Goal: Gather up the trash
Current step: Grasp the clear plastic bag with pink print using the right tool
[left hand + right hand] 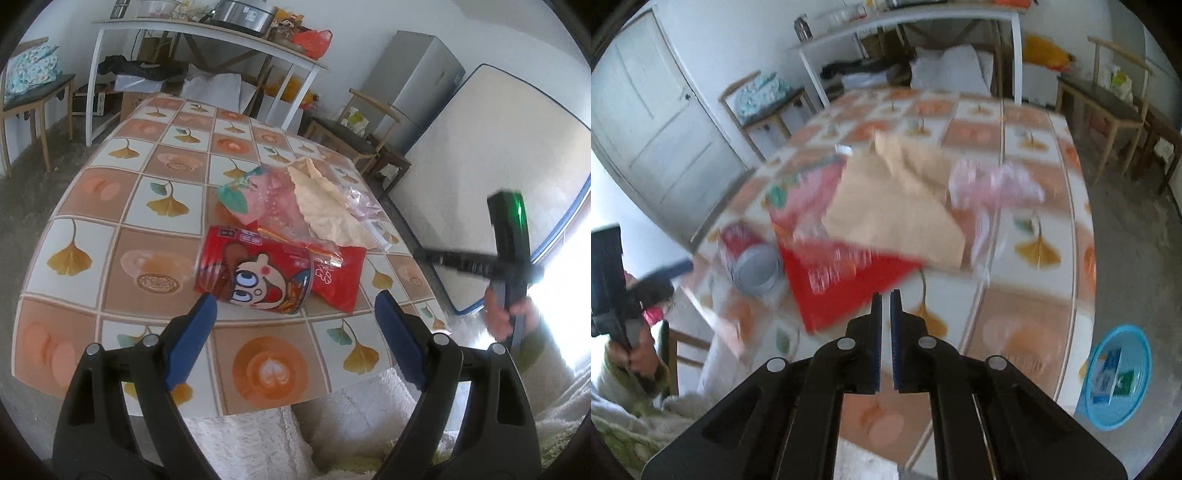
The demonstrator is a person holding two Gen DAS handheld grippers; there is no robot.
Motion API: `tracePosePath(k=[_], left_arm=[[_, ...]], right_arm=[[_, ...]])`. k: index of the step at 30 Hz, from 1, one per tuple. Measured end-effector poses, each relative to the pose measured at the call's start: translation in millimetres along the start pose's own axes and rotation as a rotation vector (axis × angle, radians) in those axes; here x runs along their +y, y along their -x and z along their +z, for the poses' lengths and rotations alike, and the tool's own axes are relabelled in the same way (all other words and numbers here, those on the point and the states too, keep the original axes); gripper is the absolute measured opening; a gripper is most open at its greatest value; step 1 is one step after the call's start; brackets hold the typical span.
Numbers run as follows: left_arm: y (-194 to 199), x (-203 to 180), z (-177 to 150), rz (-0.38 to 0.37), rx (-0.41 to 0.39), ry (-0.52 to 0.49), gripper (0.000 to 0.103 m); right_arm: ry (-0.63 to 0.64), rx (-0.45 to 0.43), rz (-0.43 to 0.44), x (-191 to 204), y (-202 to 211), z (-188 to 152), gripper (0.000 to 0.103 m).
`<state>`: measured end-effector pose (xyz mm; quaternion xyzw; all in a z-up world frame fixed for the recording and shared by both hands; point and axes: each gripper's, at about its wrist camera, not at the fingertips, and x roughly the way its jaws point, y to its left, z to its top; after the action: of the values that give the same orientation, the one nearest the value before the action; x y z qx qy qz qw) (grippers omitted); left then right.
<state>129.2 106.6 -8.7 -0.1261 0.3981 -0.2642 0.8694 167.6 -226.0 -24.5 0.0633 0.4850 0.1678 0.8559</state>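
A red can with a cartoon face (255, 275) lies on its side on the patterned table (110, 206). Behind it lie a red flat packet (340, 280), a pink clear wrapper (273, 203), a beige crumpled paper (325, 199) and a clear plastic bag (360, 203). My left gripper (295, 306) is open, just in front of the can, empty. My right gripper (885, 295) is shut and empty, above the near edge of the red packet (846, 284). The right view is blurred; the can (750, 258), beige paper (897, 206) and pinkish plastic bag (993, 184) show there.
A blue plastic basin (1119, 376) holding cartons sits on the floor right of the table. Wooden chairs (1108, 107) stand around the table. A white shelf table (207, 33) with clutter is behind. A mattress (491, 166) leans on the wall.
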Motion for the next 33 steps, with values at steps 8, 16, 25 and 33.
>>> tracePosePath(k=[8, 16, 25, 33], left_arm=[[-5, -18, 2, 0.046, 0.003, -0.044, 0.083], [-9, -17, 4, 0.077, 0.011, -0.021, 0.083], [-4, -5, 6, 0.108, 0.007, 0.011, 0.083], [-7, -2, 4, 0.077, 0.010, 0.013, 0.083]], right_arm=[[-0.147, -0.117, -0.035, -69, 8, 33, 0.059], [-0.379, -0.030, -0.037, -143, -68, 121, 0.061], [-0.374, 0.061, -0.149, -136, -98, 106, 0.007], [-0.584, 0.009, -0.083, -149, -32, 20, 0.006]])
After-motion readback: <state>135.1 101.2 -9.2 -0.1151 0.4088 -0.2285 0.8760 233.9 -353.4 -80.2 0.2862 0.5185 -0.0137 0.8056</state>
